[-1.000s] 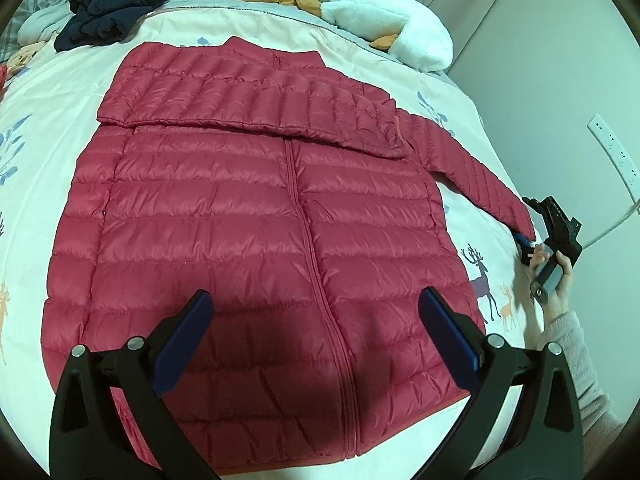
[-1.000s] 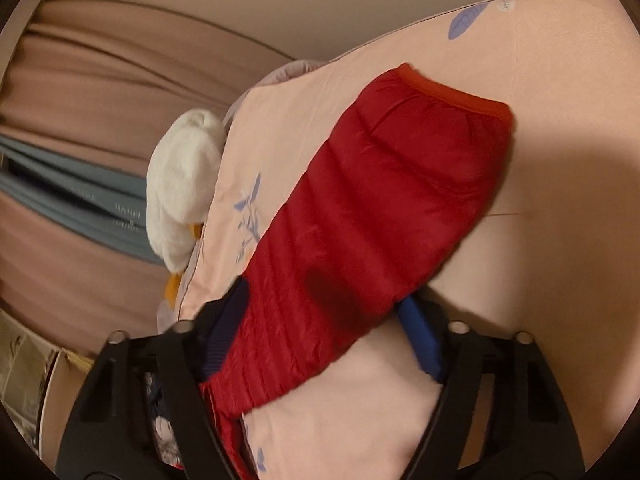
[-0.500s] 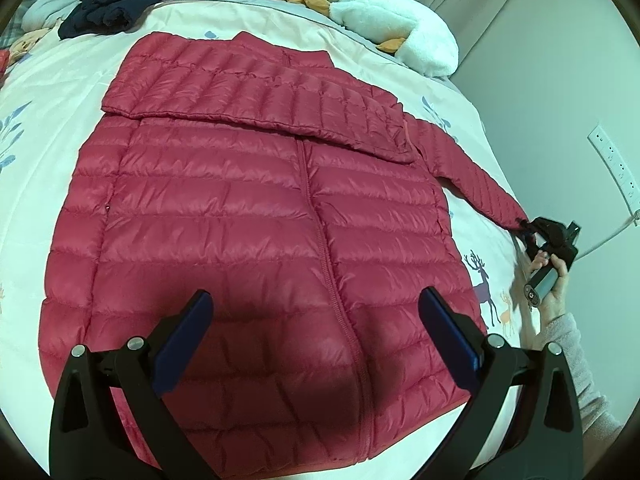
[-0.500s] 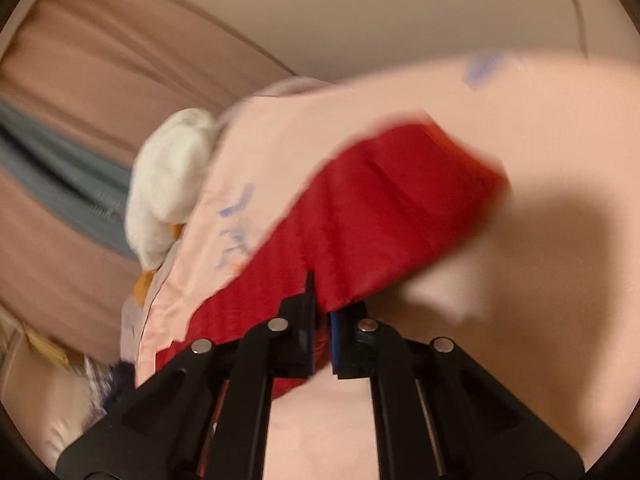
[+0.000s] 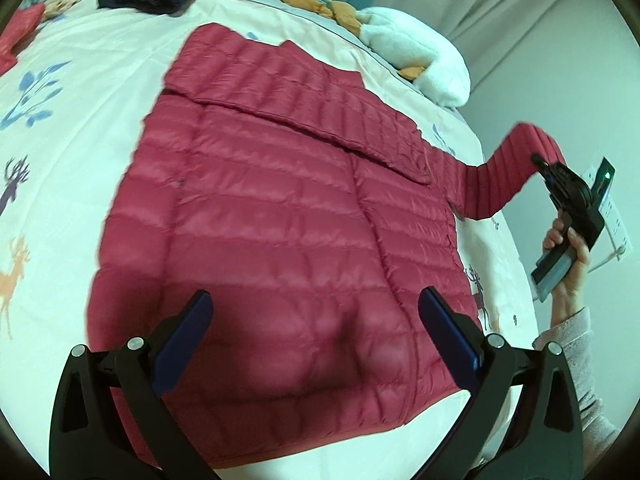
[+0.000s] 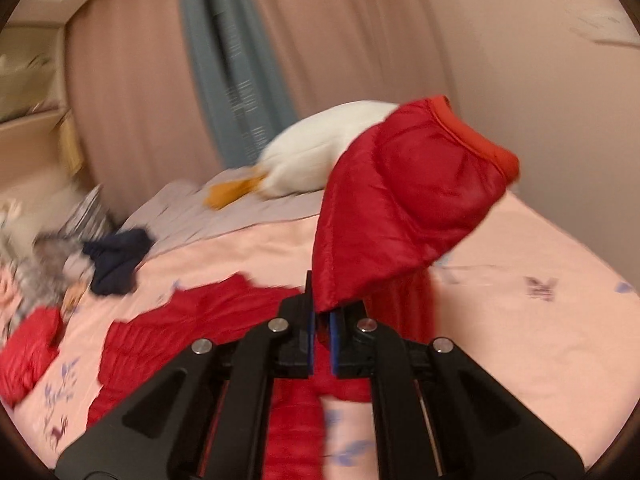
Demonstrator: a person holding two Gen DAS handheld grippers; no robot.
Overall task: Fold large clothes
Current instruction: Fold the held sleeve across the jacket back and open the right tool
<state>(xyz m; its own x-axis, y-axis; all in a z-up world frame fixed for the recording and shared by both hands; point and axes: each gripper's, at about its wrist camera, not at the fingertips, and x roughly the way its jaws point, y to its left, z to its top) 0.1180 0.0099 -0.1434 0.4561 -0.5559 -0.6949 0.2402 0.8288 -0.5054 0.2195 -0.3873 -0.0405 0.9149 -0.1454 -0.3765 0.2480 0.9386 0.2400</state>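
Bare bedsheet (image 5: 100, 92) flanks the jacket (image 5: 280, 208); a white plush toy (image 5: 420, 56), seemingly clear, crowds the far corner.

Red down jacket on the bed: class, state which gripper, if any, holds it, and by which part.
The right gripper is shut on the red down jacket by its sleeve, near the cuff, lifted off the bed. The left gripper is open, holding nothing.

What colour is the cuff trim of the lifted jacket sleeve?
Orange-red trim on the red sleeve, clearest in the right wrist view.
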